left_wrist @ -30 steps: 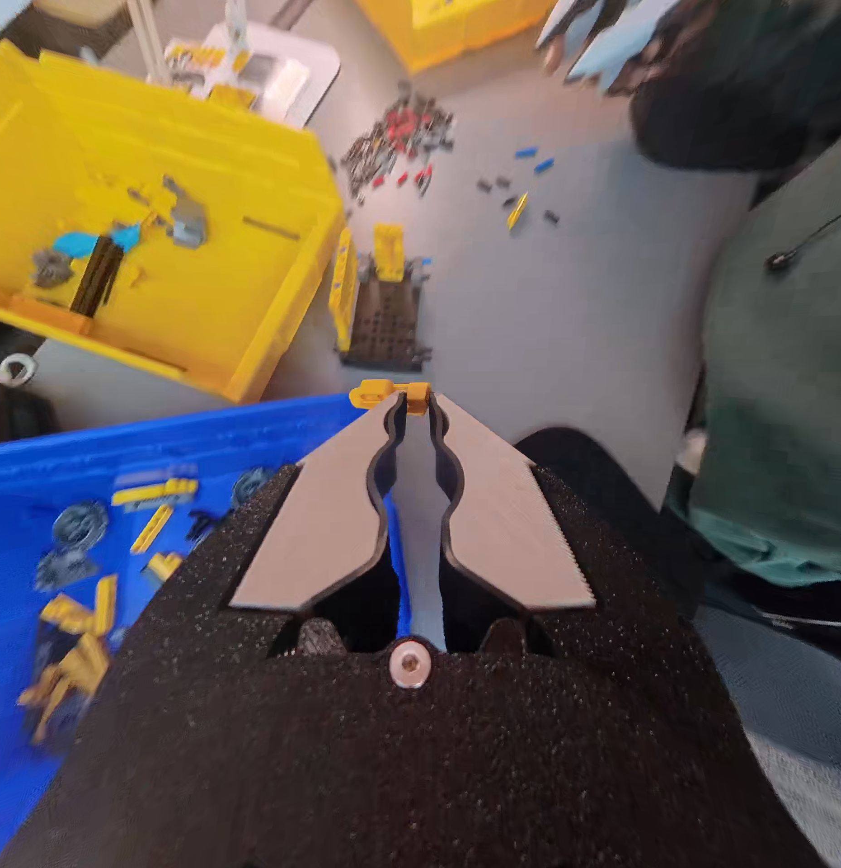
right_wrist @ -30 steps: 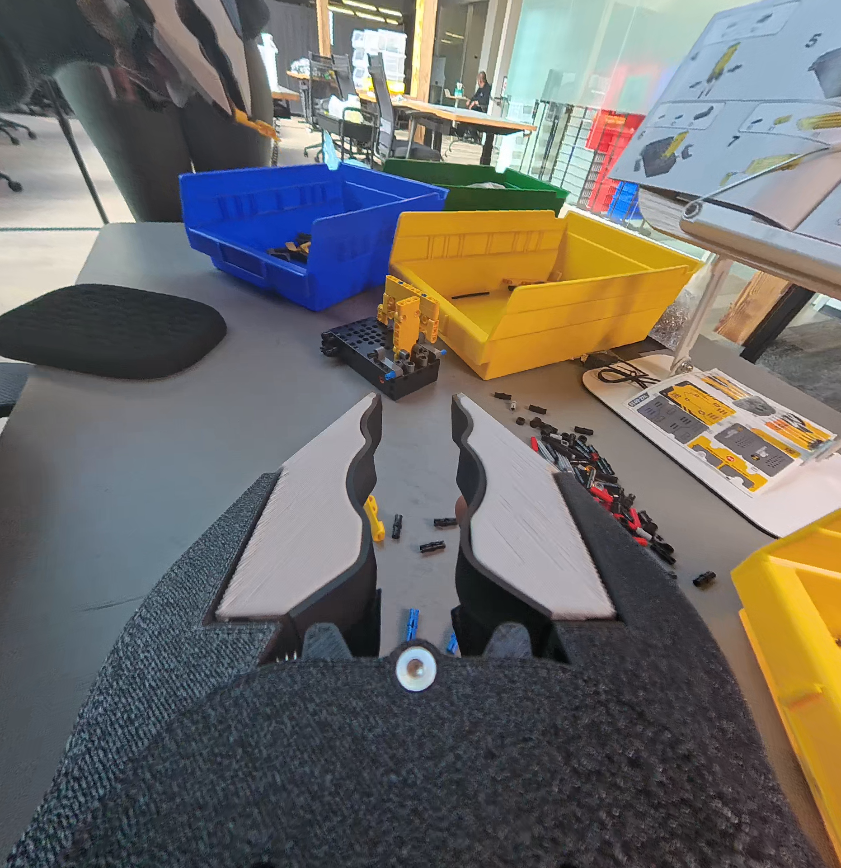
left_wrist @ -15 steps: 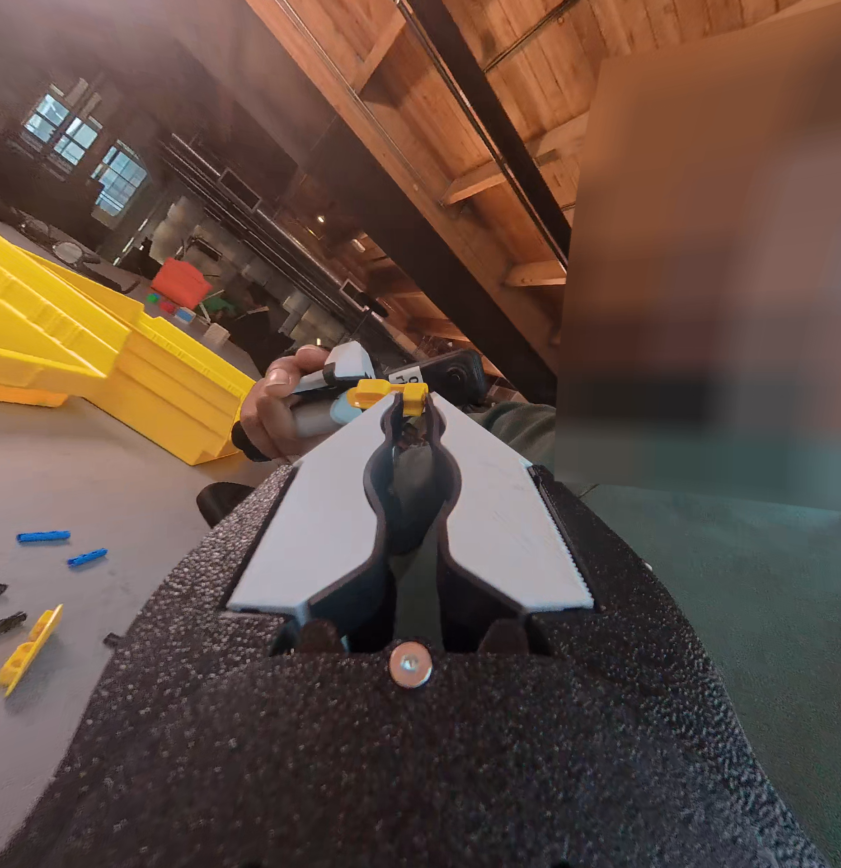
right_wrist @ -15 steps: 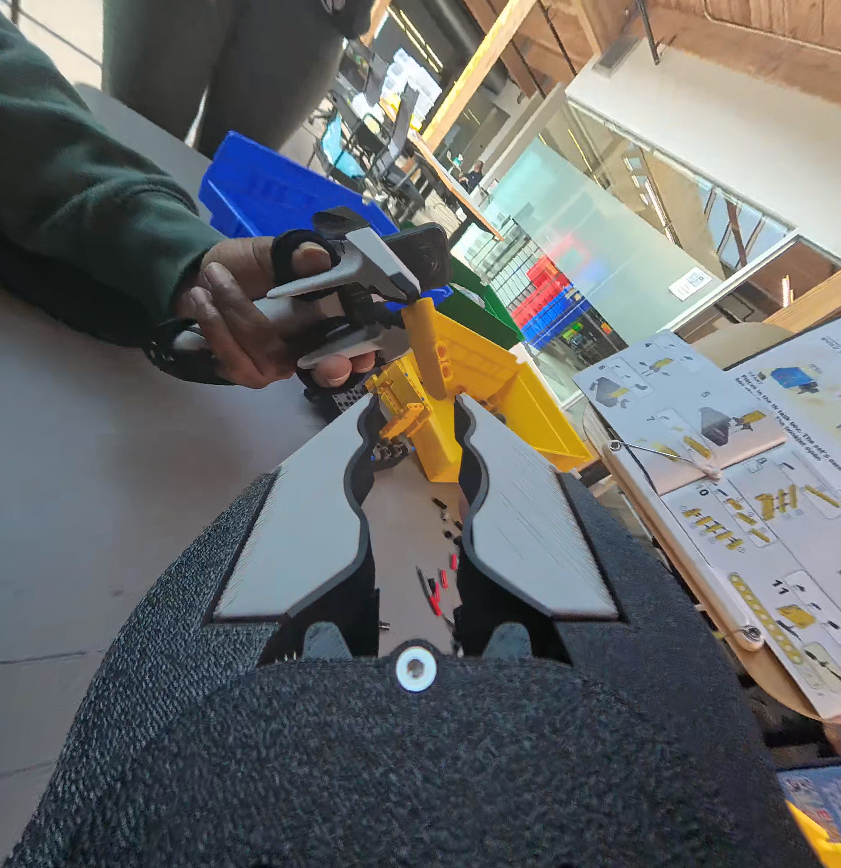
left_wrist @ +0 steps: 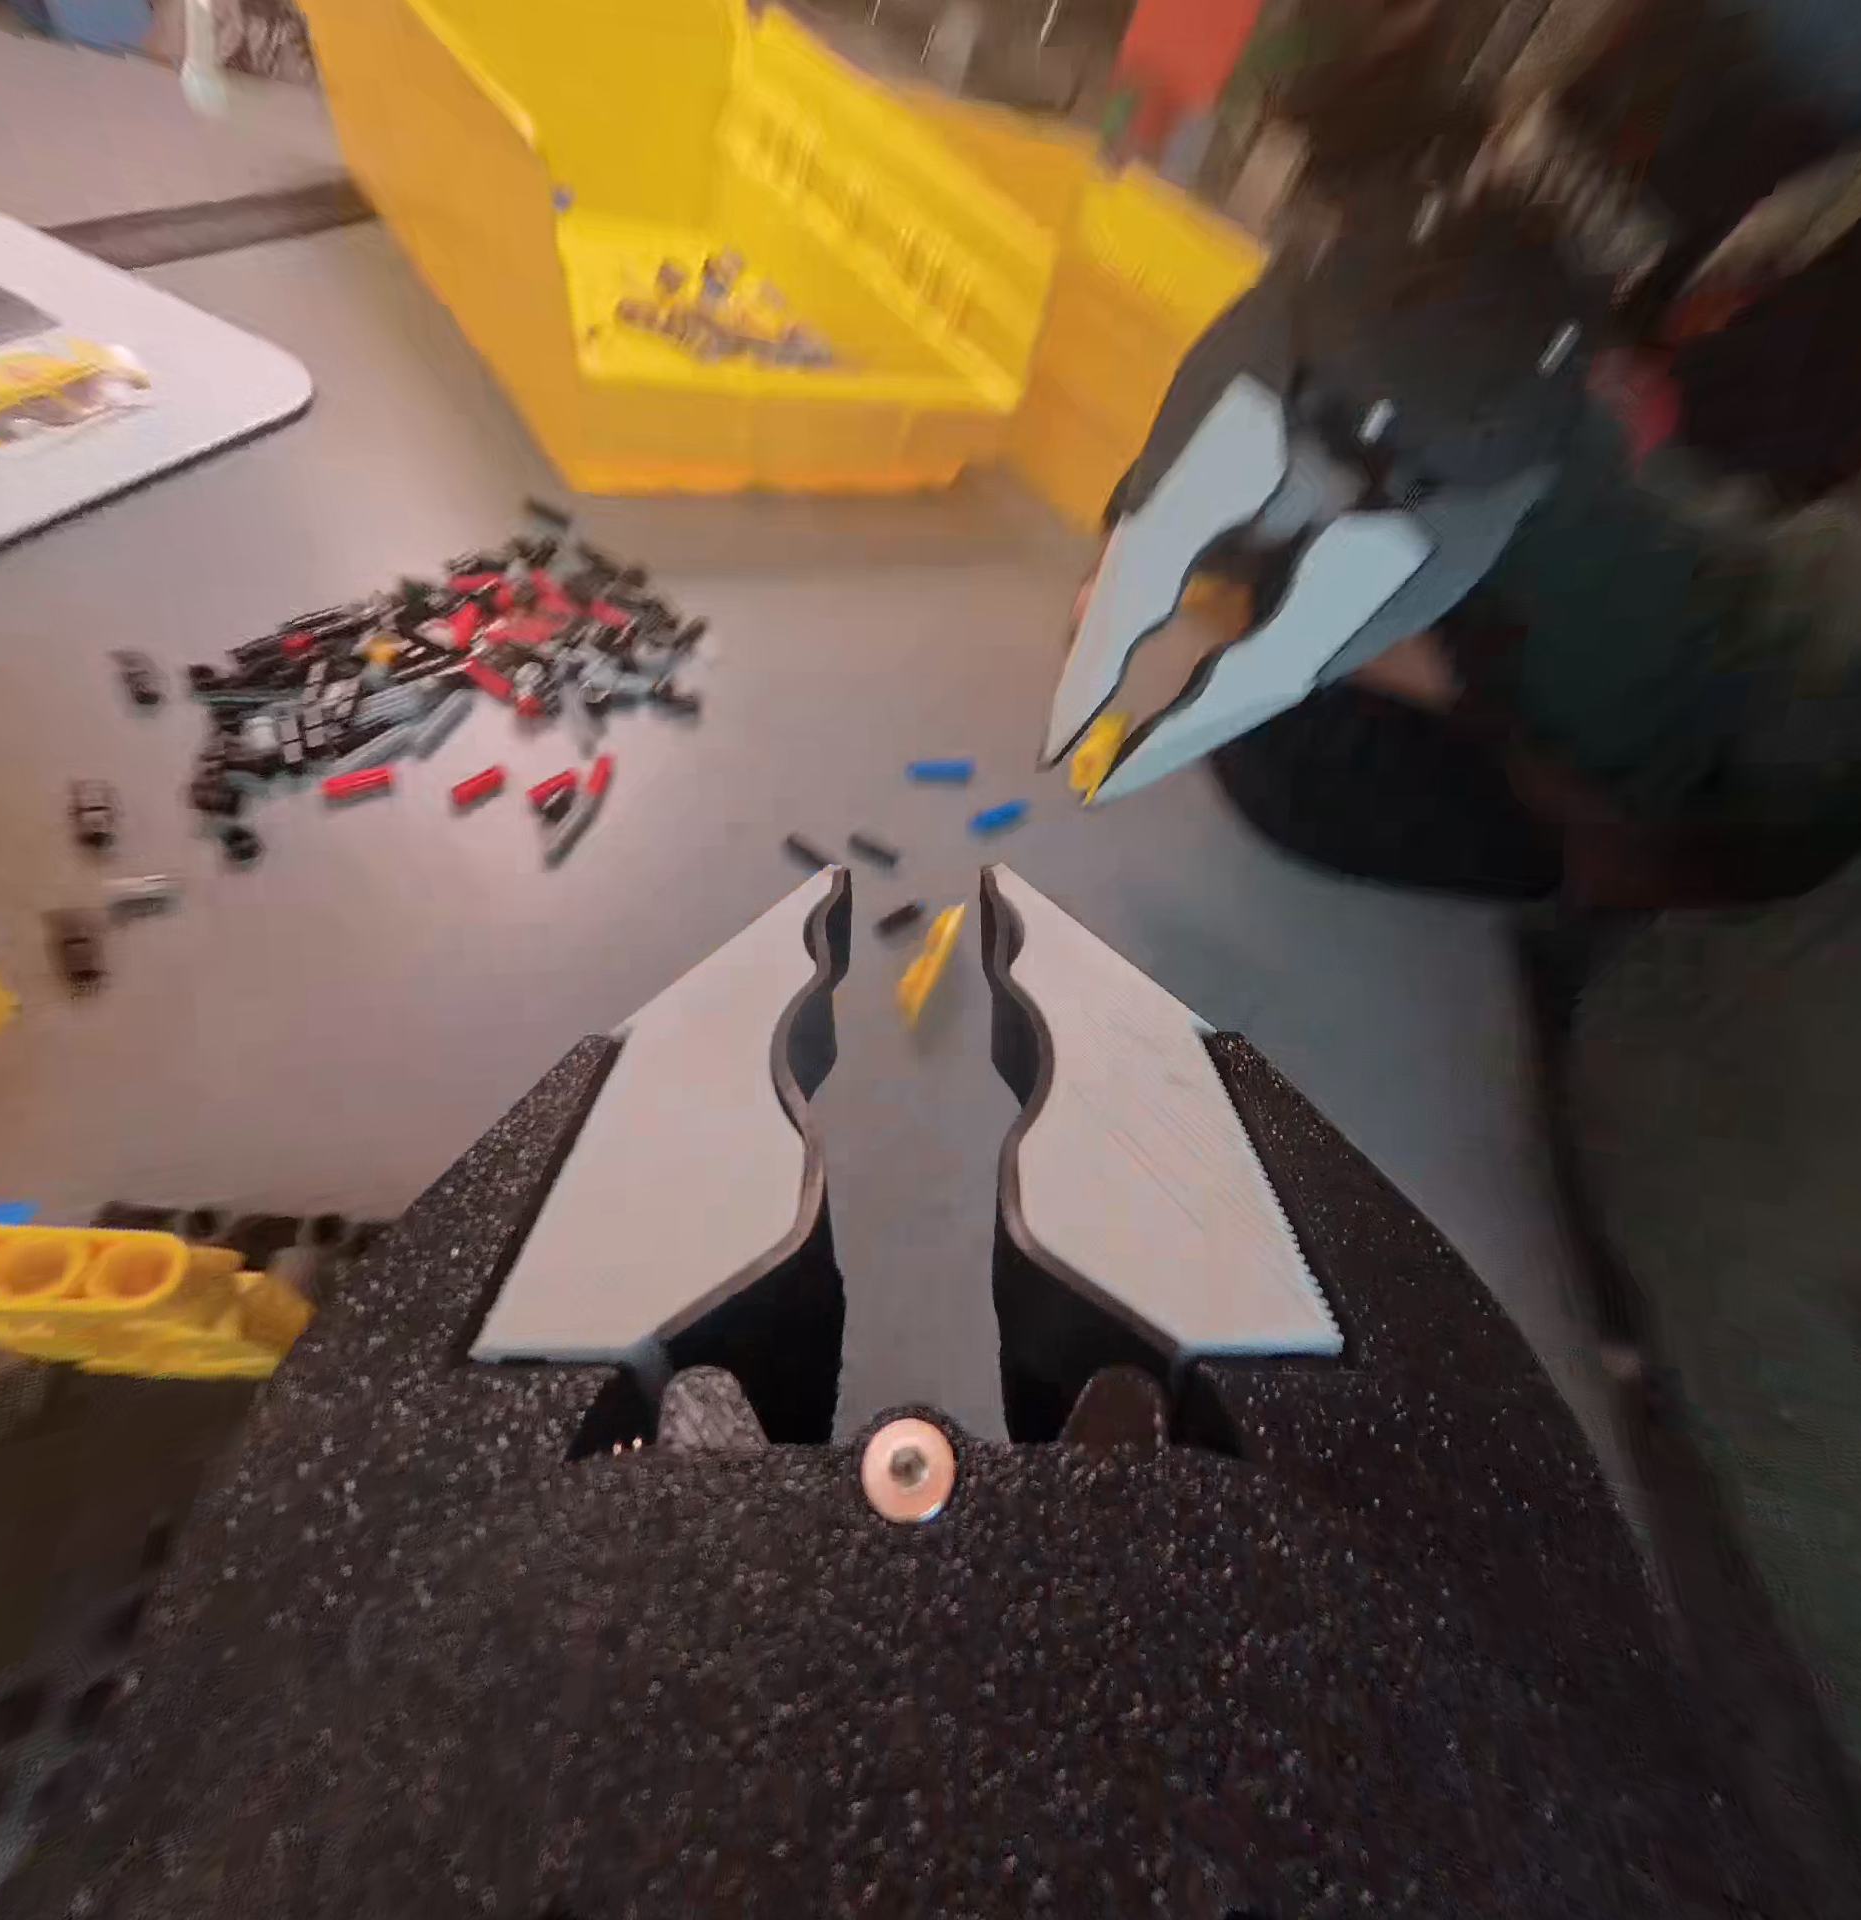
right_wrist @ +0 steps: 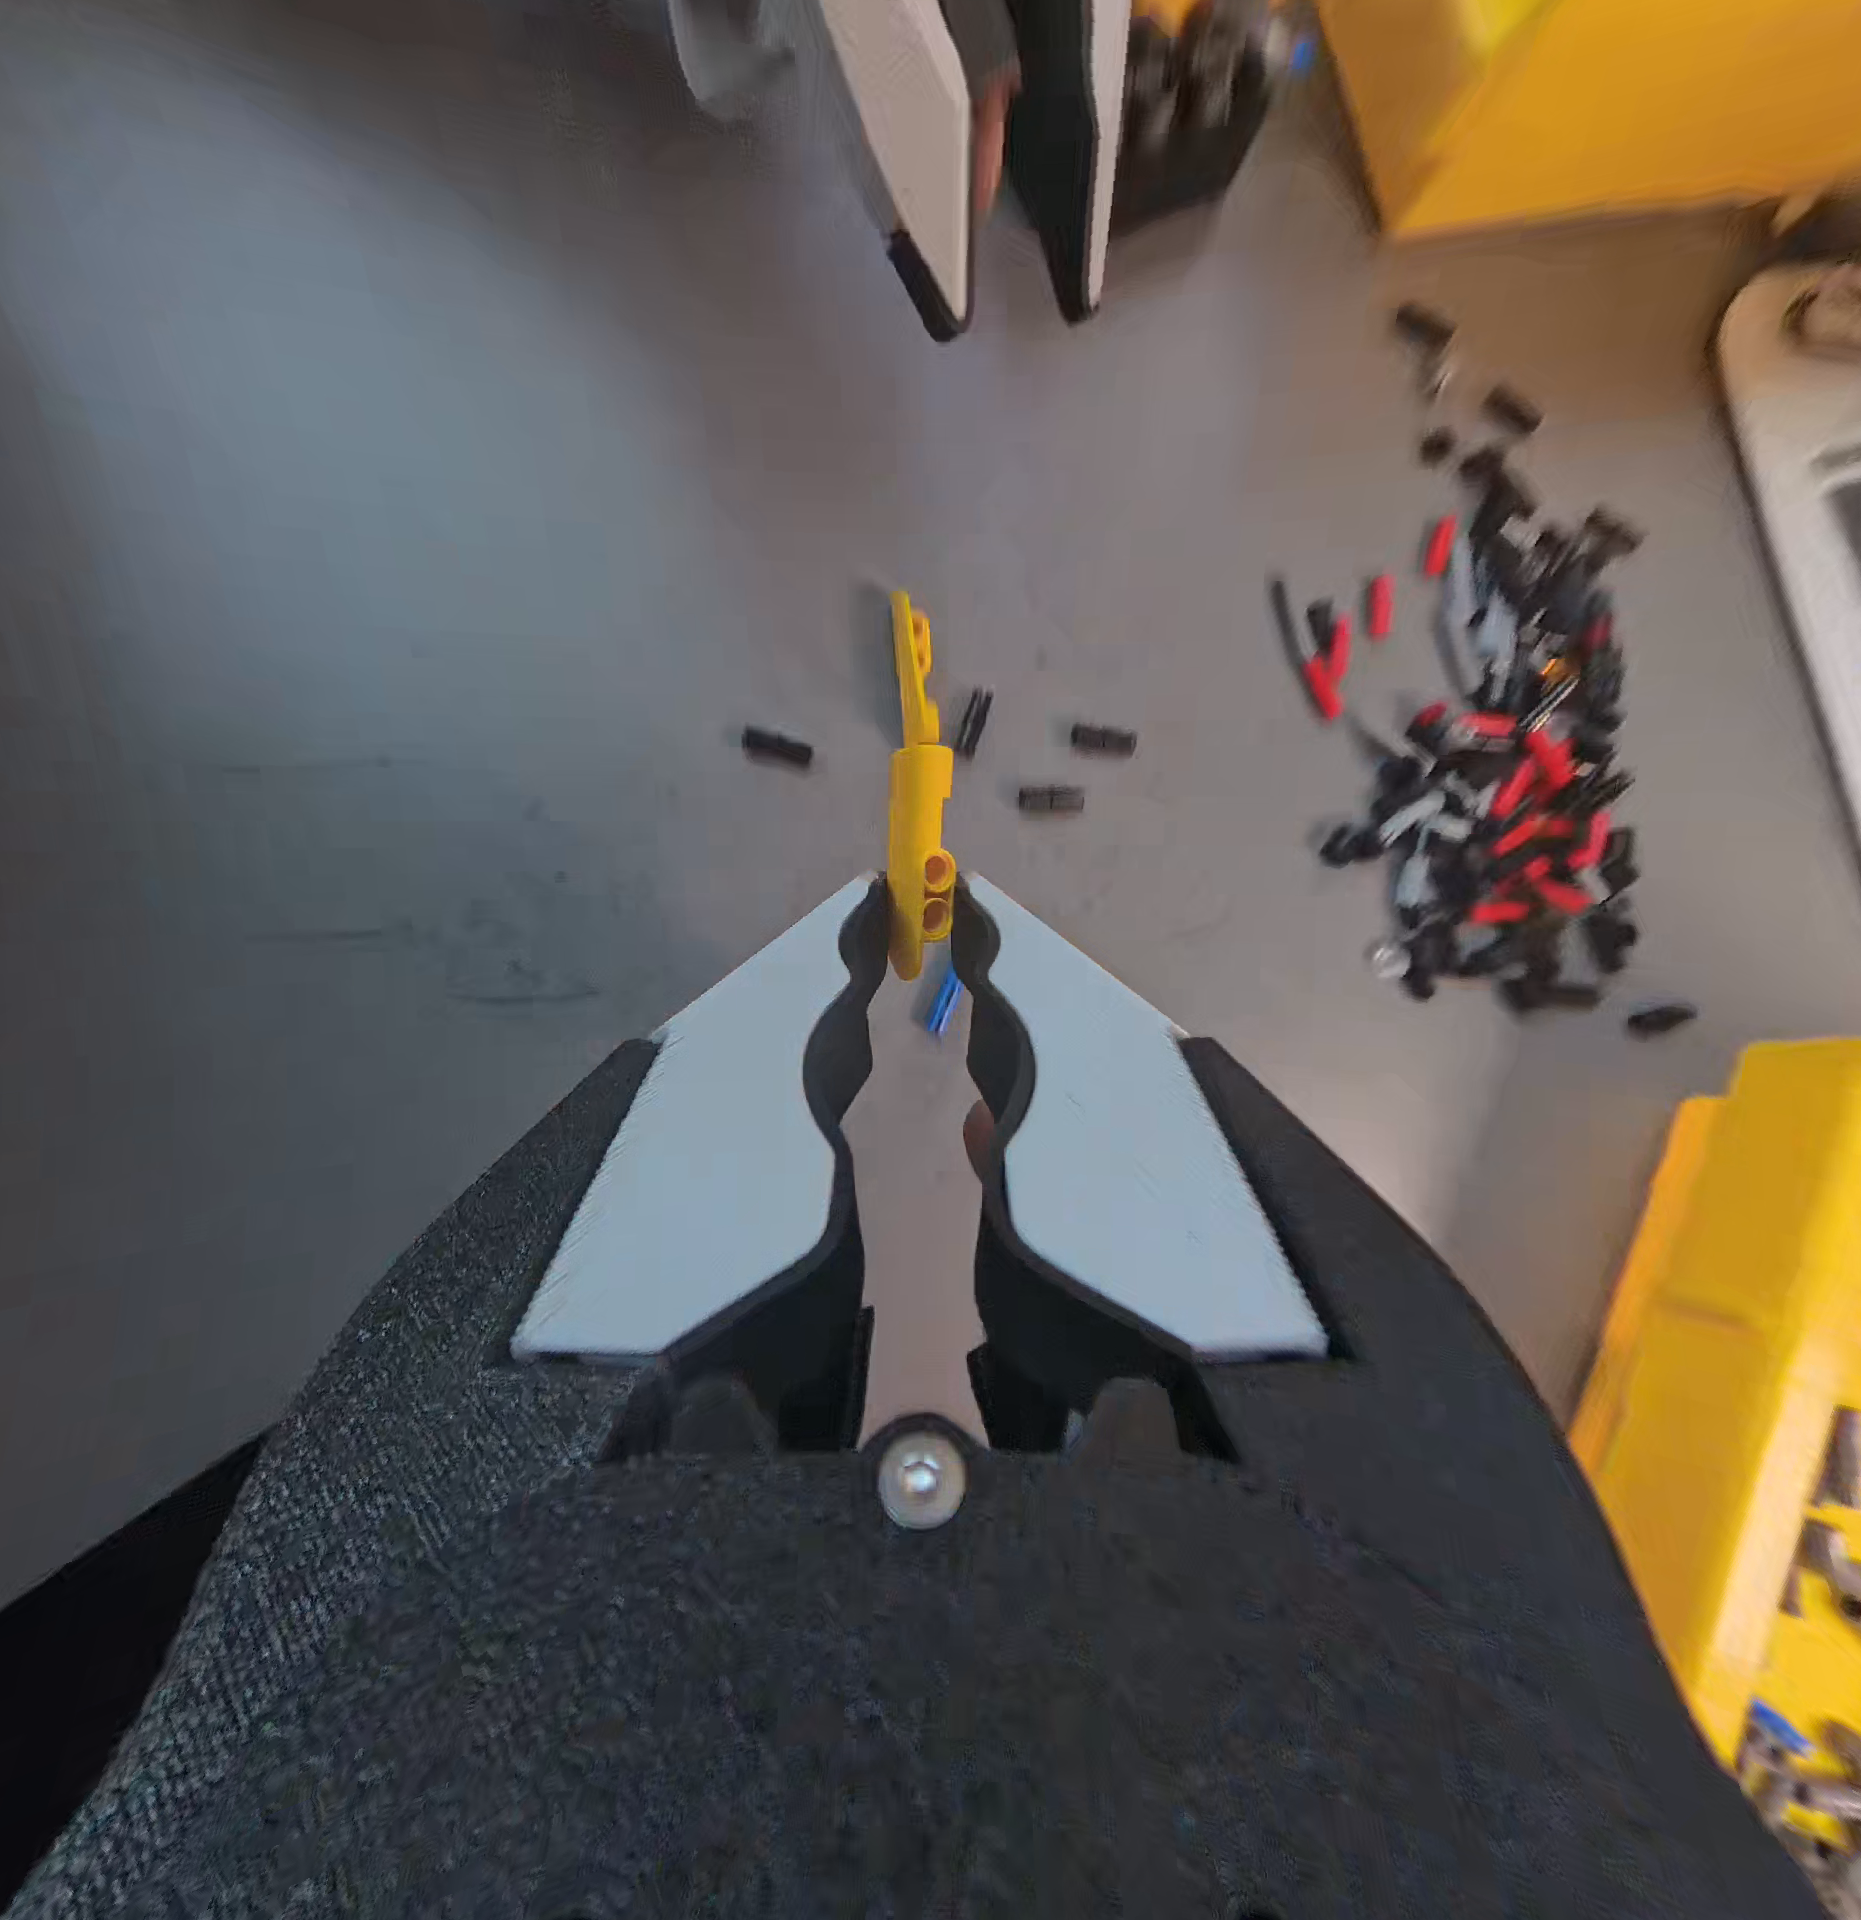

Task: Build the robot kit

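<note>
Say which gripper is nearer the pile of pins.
Left. The left gripper hovers open beside the pin pile; the right gripper, shut on a yellow piece, is farther off.

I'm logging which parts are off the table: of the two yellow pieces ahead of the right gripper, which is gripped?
The yellow beam with two round holes: the right gripper pinches it at its fingertips. The flatter yellow piece beyond it lies loose on the table.

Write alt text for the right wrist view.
The right gripper pinches a yellow piece at its fingertips above a grey table. Another yellow piece and black pins lie beyond, a pile of parts to the right, and the left gripper at top.
</note>
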